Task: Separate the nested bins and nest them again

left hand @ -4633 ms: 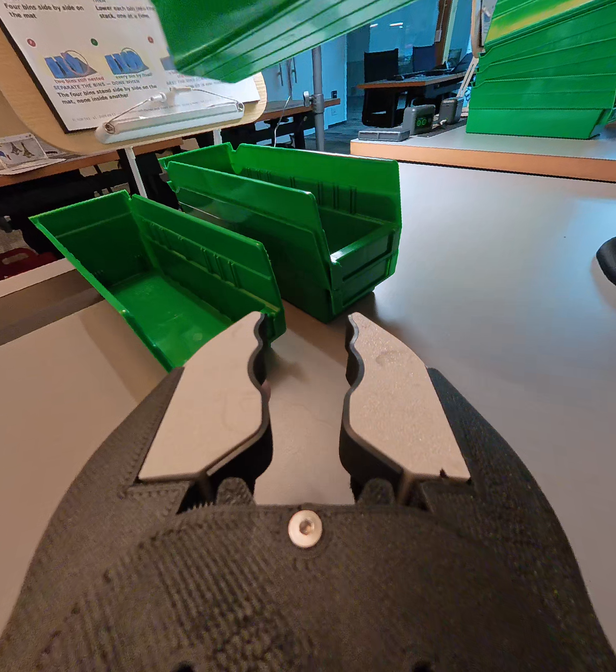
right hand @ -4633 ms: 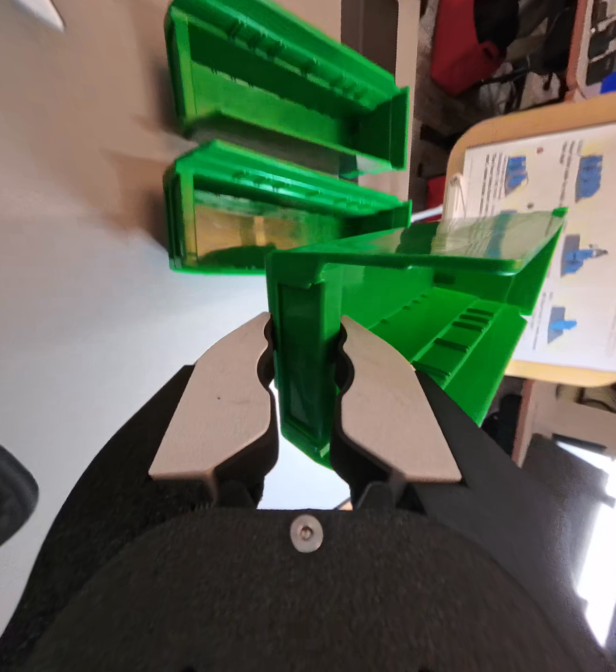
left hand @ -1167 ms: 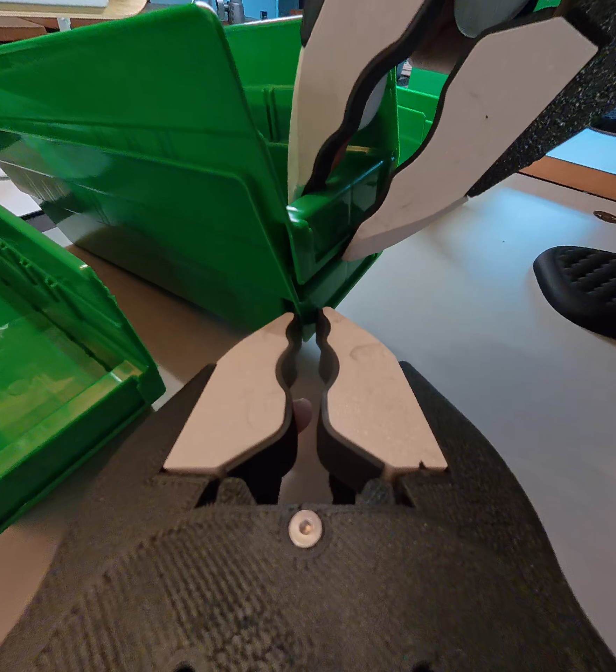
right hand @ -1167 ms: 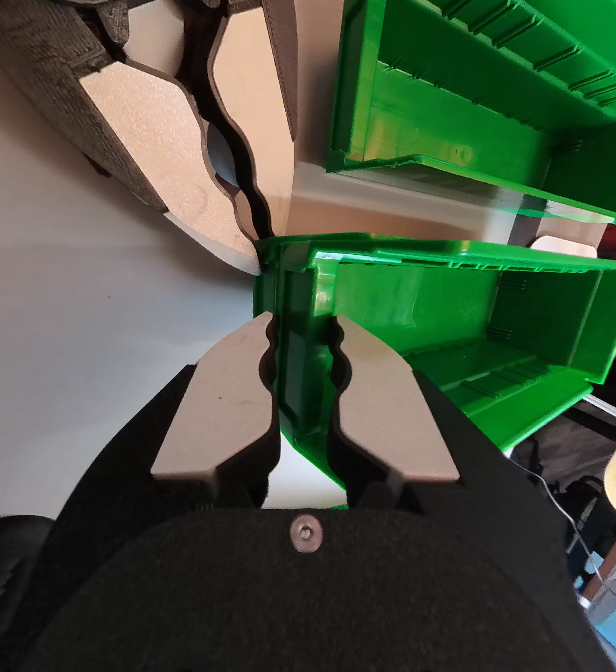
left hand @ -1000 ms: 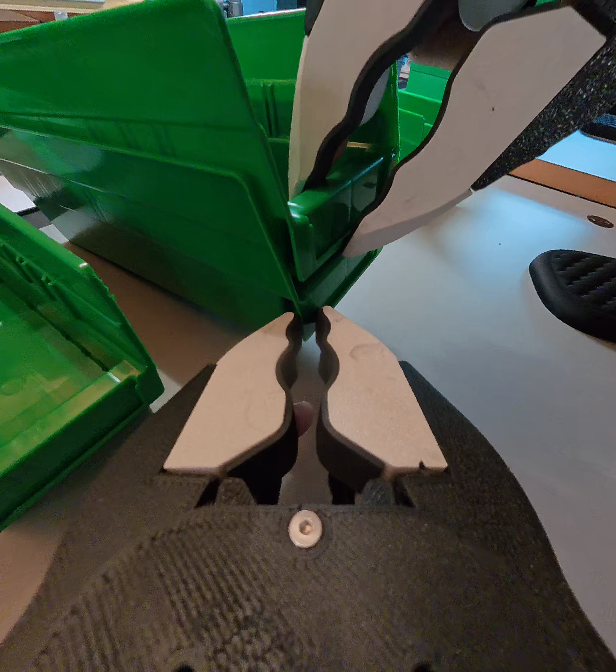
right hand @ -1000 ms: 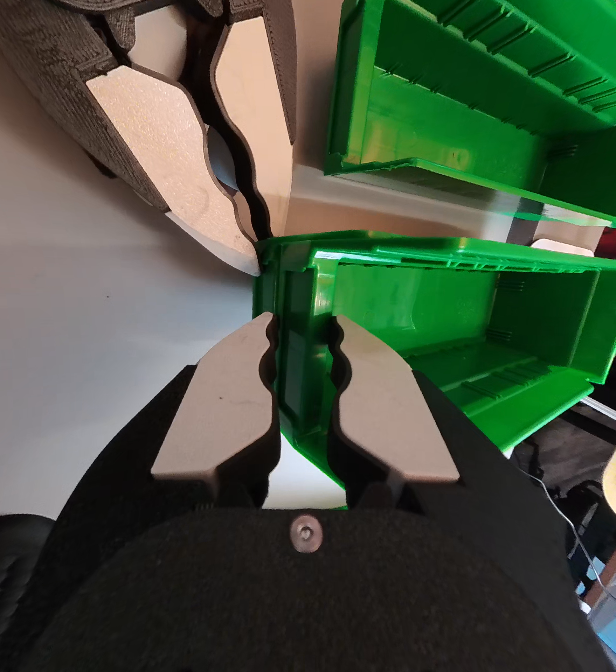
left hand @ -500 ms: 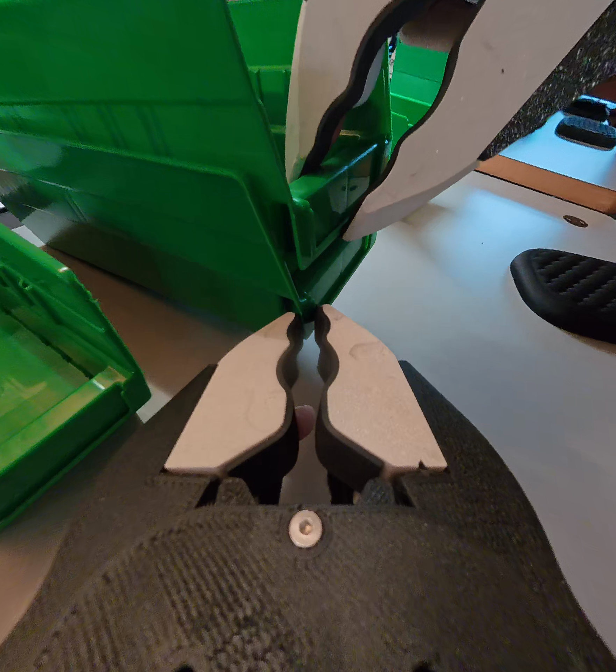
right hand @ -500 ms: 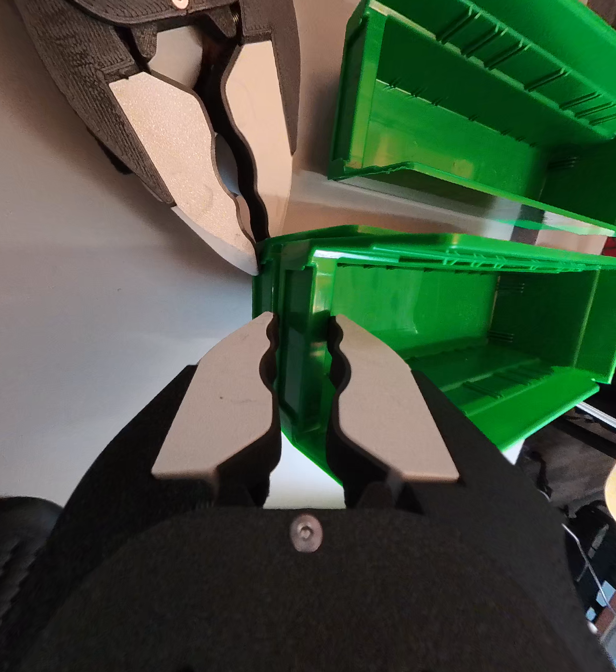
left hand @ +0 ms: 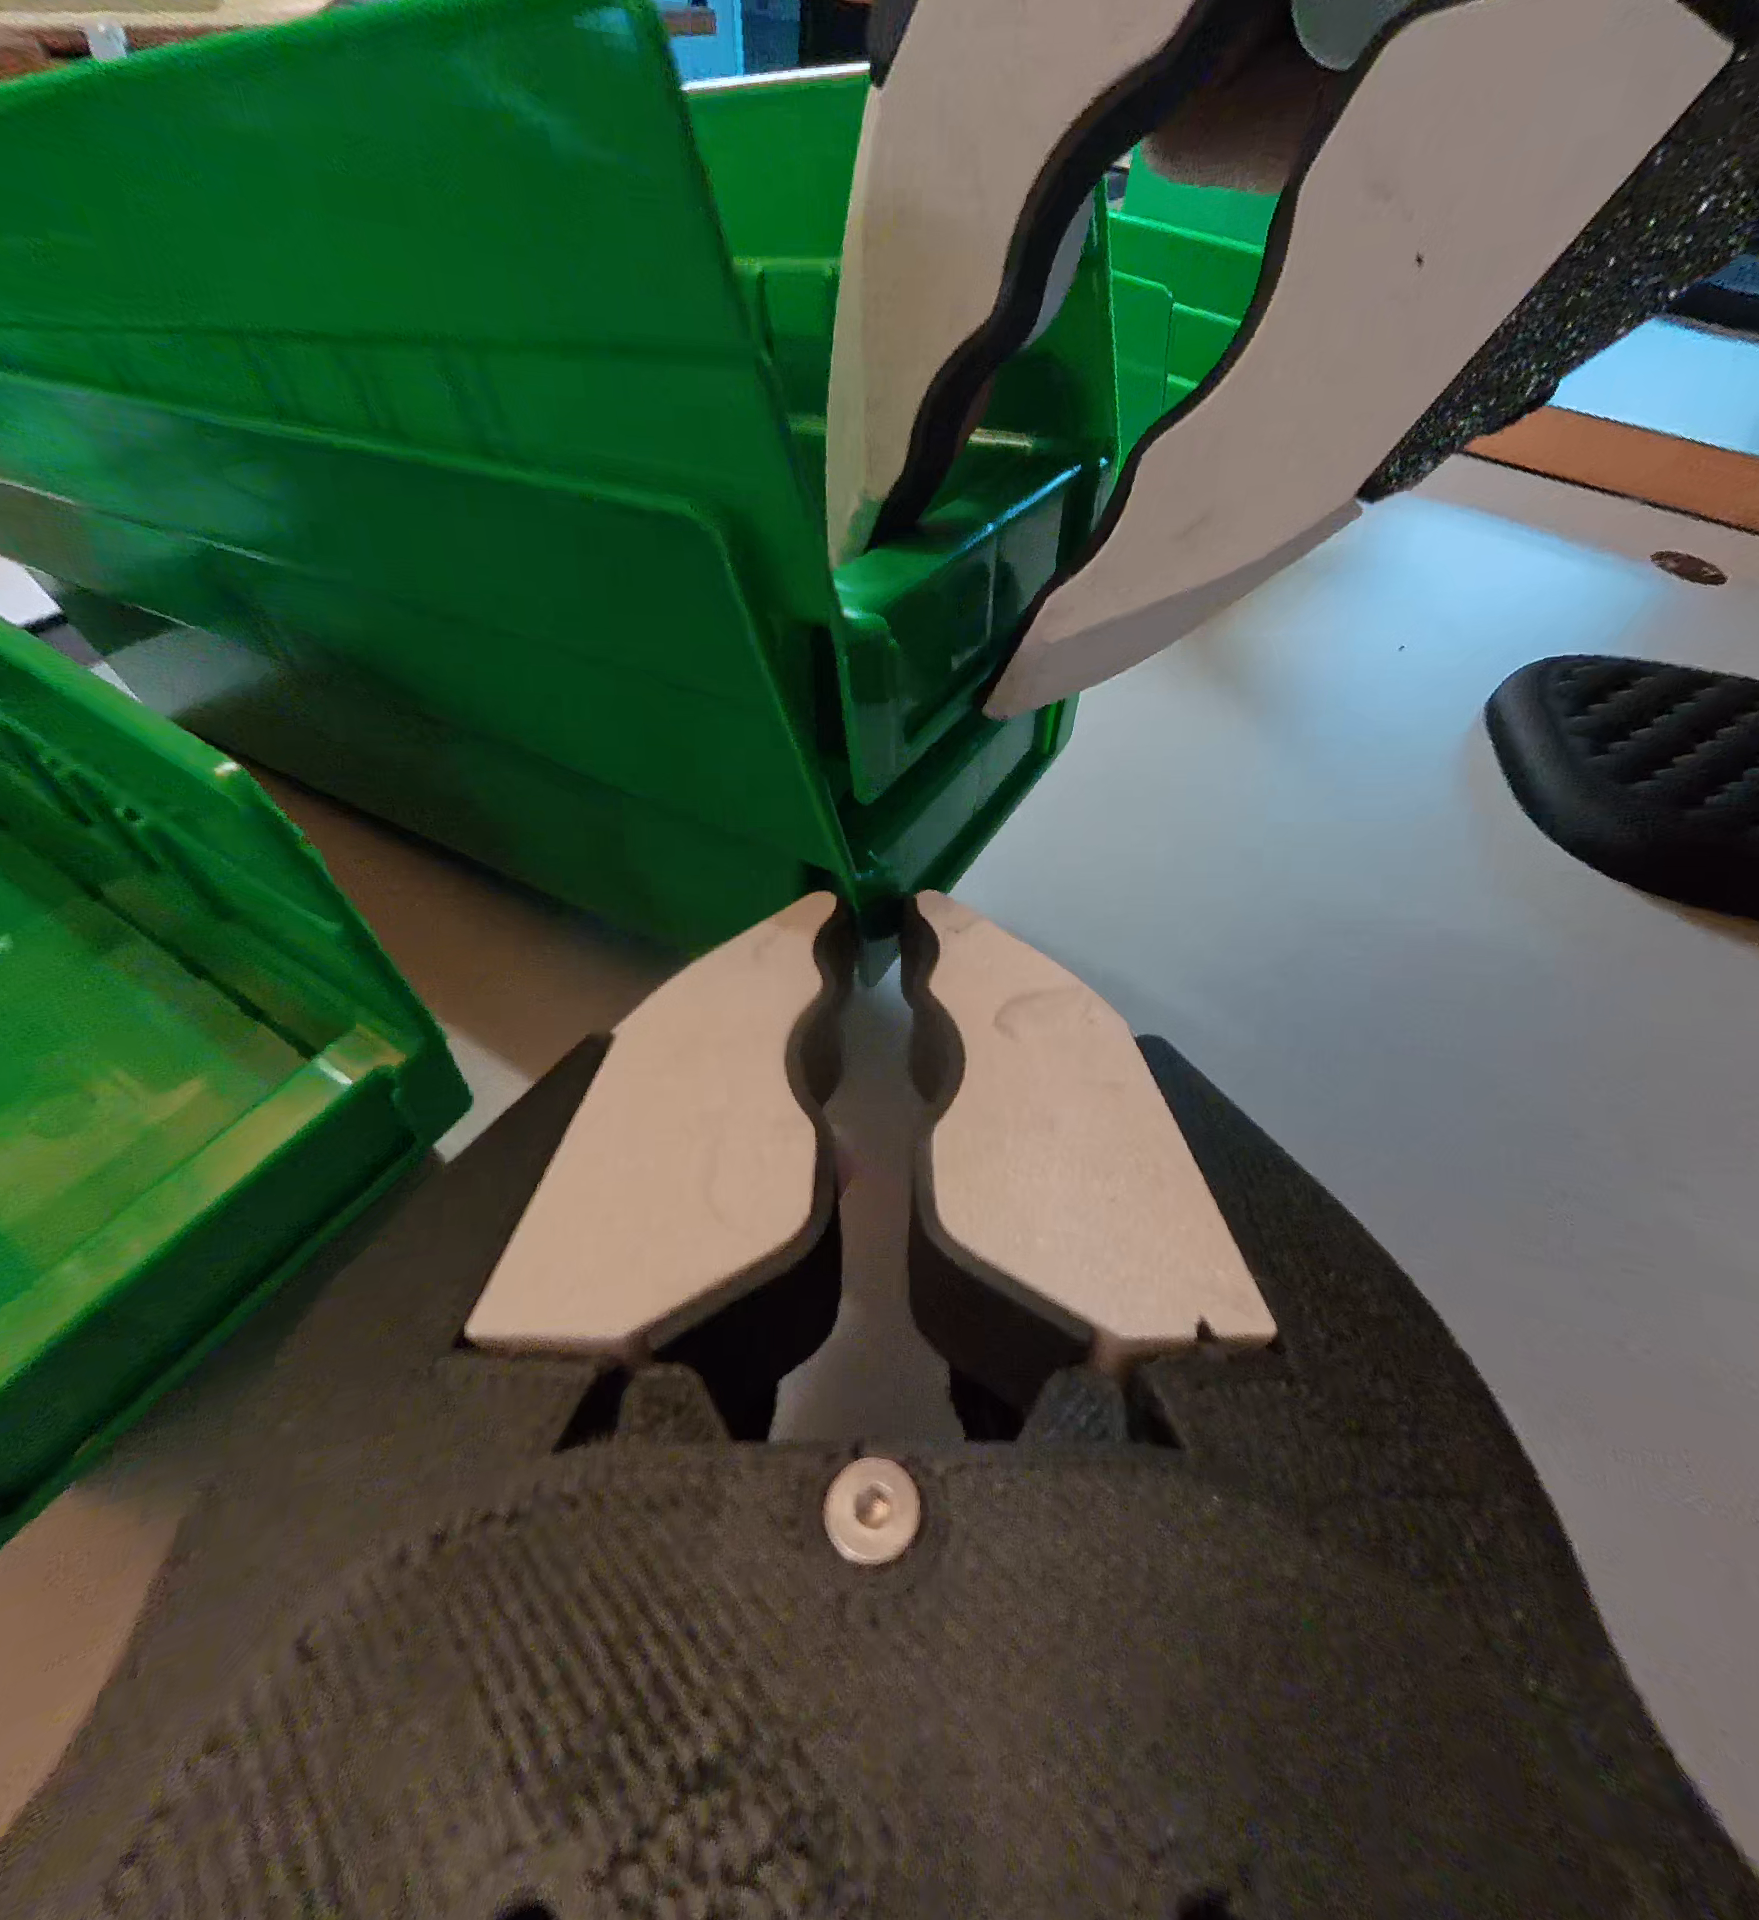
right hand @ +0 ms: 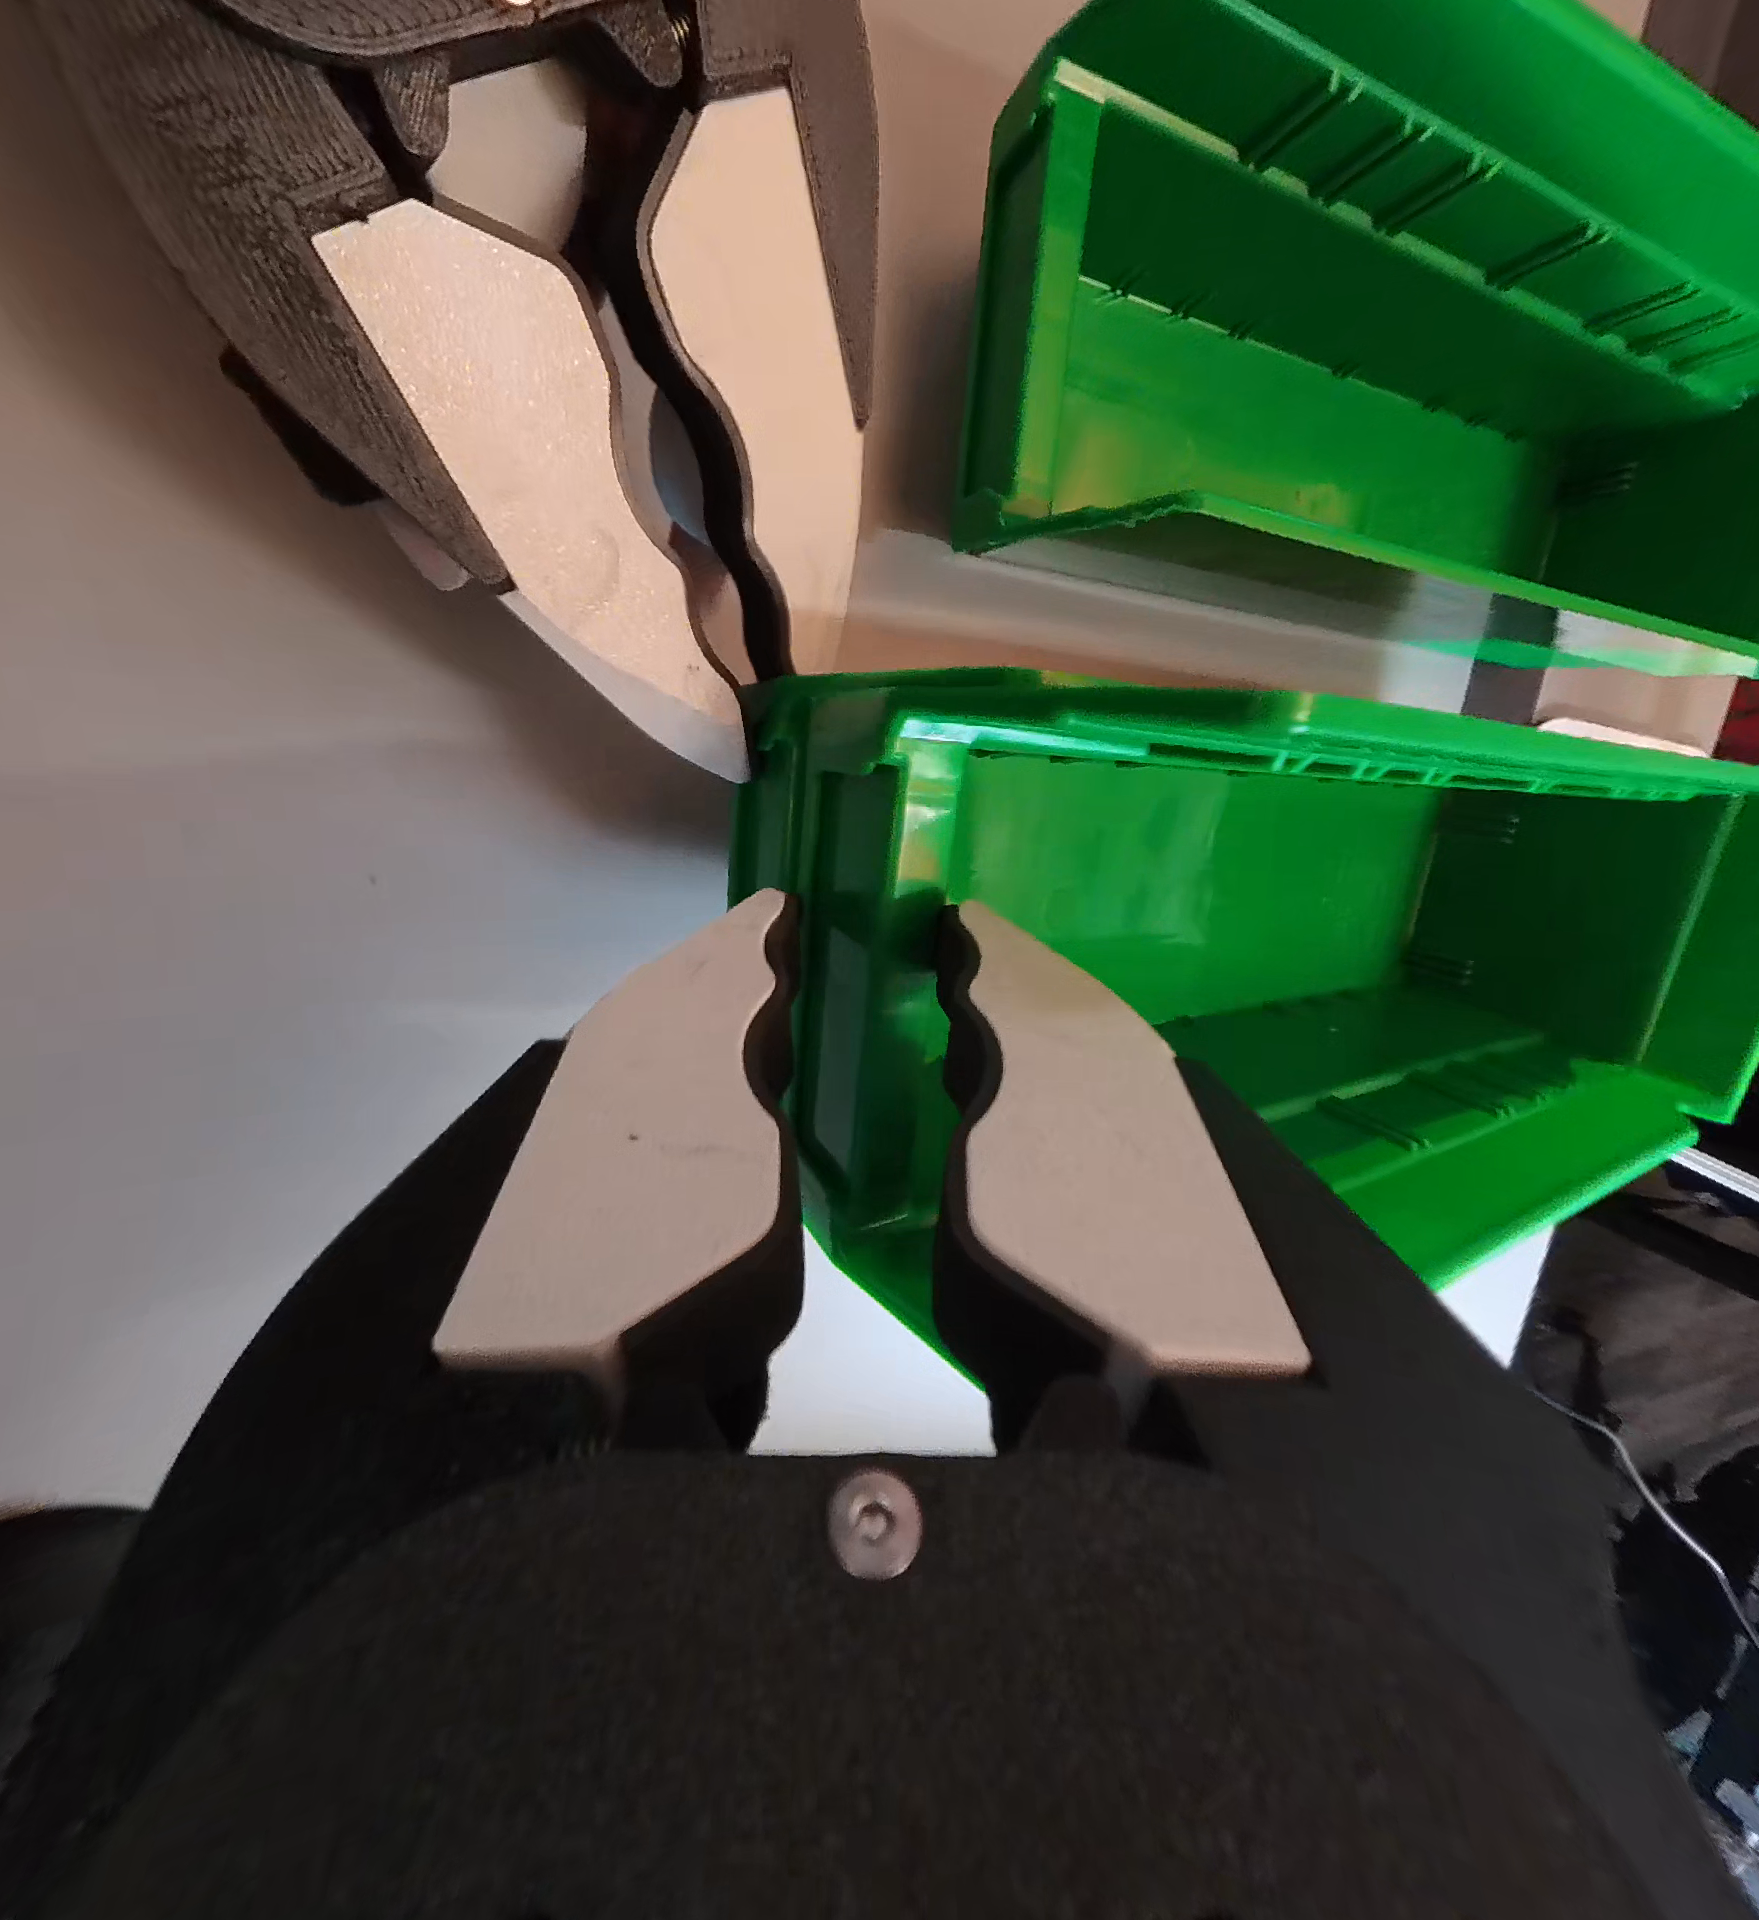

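My right gripper (right hand: 864, 909) is shut on the front wall of a green bin (right hand: 1270, 935), which sits tilted inside the green bin stack below. In the left wrist view it (left hand: 932, 623) comes down from above onto that bin (left hand: 335, 260). My left gripper (left hand: 870, 920) is shut on the front corner of the lower bin (left hand: 958, 821), low on the table. It also shows in the right wrist view (right hand: 750, 717), pinching the outer bin's corner (right hand: 781, 748). One more green bin (left hand: 127, 1039) stands apart to the left, open side up; it also shows in the right wrist view (right hand: 1270, 364).
A black textured pad (left hand: 1685, 790) lies on the grey table (left hand: 1374, 1143) to the right of the bins. A second table with a wooden edge (left hand: 1685, 488) stands behind. The table's far edge is just past the bins, with cables on the floor (right hand: 1685, 1558). About 5 centimeters separates my left fingertips from my right.
Since 4.6 s ago my right gripper has brought its bin down into the stack, and my left gripper has closed on the lower bin's corner. In the last second both views only shifted slightly.
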Available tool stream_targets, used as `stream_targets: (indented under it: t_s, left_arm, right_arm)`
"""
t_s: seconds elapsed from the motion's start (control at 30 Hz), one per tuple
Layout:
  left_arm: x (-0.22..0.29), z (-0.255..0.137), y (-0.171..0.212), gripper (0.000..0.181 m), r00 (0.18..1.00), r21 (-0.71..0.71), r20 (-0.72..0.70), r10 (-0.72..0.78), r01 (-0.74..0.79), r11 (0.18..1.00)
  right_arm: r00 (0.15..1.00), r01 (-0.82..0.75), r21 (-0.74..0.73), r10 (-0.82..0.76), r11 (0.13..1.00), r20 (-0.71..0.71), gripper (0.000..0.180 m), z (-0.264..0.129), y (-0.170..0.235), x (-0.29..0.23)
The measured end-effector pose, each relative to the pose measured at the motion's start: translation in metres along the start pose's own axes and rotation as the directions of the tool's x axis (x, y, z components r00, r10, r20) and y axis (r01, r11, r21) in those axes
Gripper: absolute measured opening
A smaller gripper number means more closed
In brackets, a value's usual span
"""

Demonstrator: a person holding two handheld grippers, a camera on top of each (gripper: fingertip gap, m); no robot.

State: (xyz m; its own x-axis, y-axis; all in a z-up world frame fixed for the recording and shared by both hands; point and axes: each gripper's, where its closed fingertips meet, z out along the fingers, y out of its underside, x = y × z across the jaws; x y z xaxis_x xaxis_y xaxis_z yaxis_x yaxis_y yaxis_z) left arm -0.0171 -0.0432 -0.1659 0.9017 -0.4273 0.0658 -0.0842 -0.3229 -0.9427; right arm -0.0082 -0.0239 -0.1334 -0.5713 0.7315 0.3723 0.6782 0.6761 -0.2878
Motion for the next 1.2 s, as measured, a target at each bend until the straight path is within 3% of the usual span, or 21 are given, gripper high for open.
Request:
stream_targets:
  t_s: [0.43, 0.6, 0.87, 0.93, 1.0, 1.07, 1.2]
  left_arm:
    - [-0.02, -0.013, -0.015, 0.036, 0.966, 0.027, 0.225, 0.13, -0.139, 0.99]
    - [-0.017, -0.014, -0.019, 0.023, 0.951, 0.059, 0.255, 0.172, -0.193, 0.979]
    - [-0.018, -0.018, -0.015, 0.02, 0.935, 0.04, 0.282, 0.217, -0.237, 0.971]
    - [-0.021, -0.017, -0.01, 0.019, 0.935, 0.019, 0.286, 0.211, -0.226, 0.974]
    - [-0.024, -0.015, -0.002, 0.019, 0.936, -0.004, 0.282, 0.209, -0.216, 0.976]
    - [-0.024, -0.013, 0.005, 0.019, 0.938, -0.027, 0.273, 0.213, -0.214, 0.976]
    - [-0.022, -0.012, 0.01, 0.019, 0.938, -0.048, 0.264, 0.226, -0.222, 0.974]
  right_arm:
    - [0.994, -0.003, 0.056, 0.009, 0.998, -0.107, 0.026, 0.003, -0.007, 0.0]
    - [0.991, 0.021, 0.074, -0.011, 0.997, -0.133, 0.027, 0.007, -0.01, -0.004]
    - [0.983, 0.053, 0.08, -0.038, 0.995, -0.178, 0.028, 0.008, -0.016, -0.005]
    - [0.987, 0.031, 0.18, -0.002, 0.983, -0.158, 0.028, -0.01, -0.03, -0.001]
    - [0.993, -0.048, 0.287, 0.076, 0.957, -0.089, 0.034, -0.042, -0.042, 0.015]
    - [0.978, -0.085, 0.318, 0.14, 0.944, -0.156, 0.033, -0.066, -0.039, 0.064]
    - [0.948, -0.134, 0.111, 0.16, 0.985, -0.274, 0.033, -0.045, 0.001, 0.164]
